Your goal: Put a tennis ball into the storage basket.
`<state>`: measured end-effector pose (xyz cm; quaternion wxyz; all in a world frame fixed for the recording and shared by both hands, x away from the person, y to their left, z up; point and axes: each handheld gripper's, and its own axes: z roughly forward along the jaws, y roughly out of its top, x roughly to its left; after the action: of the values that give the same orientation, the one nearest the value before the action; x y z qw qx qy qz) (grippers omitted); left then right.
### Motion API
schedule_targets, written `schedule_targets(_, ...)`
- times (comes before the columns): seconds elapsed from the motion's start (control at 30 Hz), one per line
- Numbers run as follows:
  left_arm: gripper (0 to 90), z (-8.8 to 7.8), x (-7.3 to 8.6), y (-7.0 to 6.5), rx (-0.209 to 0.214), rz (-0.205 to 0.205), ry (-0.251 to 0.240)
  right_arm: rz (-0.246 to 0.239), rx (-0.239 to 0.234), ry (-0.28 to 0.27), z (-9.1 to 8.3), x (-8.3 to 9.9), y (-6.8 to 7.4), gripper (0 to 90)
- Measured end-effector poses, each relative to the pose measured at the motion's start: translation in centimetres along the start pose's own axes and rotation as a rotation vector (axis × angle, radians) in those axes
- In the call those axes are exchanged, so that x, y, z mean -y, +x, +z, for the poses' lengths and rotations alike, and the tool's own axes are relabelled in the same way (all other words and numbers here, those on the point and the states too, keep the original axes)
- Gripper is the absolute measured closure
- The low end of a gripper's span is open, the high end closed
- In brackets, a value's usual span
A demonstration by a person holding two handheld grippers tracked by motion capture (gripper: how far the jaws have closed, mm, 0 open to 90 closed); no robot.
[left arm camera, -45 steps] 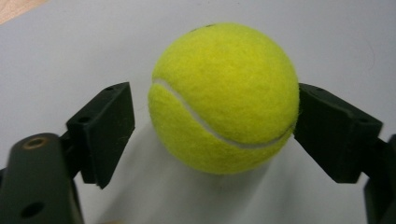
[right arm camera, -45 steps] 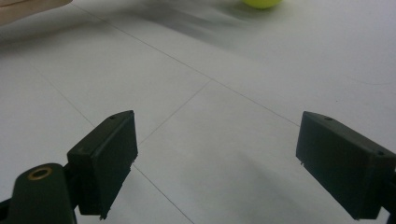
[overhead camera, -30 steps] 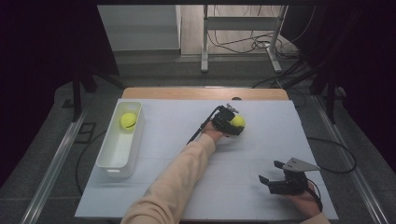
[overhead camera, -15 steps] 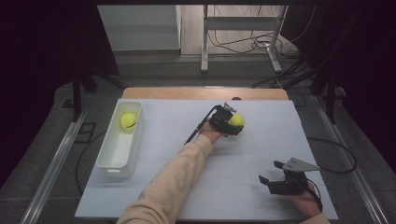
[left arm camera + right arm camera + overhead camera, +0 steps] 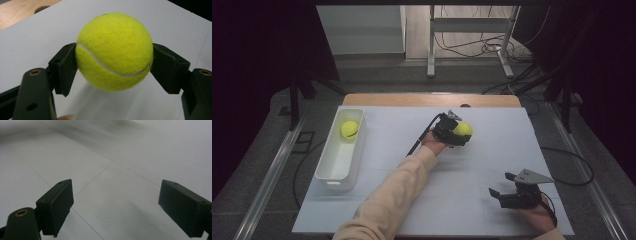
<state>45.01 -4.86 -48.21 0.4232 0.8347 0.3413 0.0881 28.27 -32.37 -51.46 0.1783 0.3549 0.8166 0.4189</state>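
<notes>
From the high view, the left claw (image 5: pixel 458 134) grips a tennis ball (image 5: pixel 462 129) above the middle of the white worktop (image 5: pixel 492 150); a second ball (image 5: pixel 349 129) lies in the white bin (image 5: pixel 328 172) at the left. The right claw (image 5: pixel 502 186) rests near the front right edge.

In the left gripper view, both pads (image 5: pixel 65 67) press the ball's (image 5: pixel 114 51) sides, its shadow beneath.

In the right gripper view, the jaws stand wide over bare worktop (image 5: pixel 112 170).

High view dim overall, soft and grainy; dark curtains at both sides nearly black, white table (image 5: pixel 492 165) the brightest area, evenly lit from above, no glare. Left gripper view sharp and bright: ball (image 5: pixel 114 51) in crisp focus, felt visible, soft shadow on the table below it, far corner slightly blurred. Right gripper view greyish, flat light; far table smeared and out of focus, diffuse shadows, edges darkening.
</notes>
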Motion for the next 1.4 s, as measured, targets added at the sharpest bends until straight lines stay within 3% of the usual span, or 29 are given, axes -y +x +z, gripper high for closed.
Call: schedule_targets(1.4,26.5,-3.6,0.9,-0.8,0.005,0.023,-0.047,0.0,0.006,0.005,0.0,0.0,0.0,13.2)
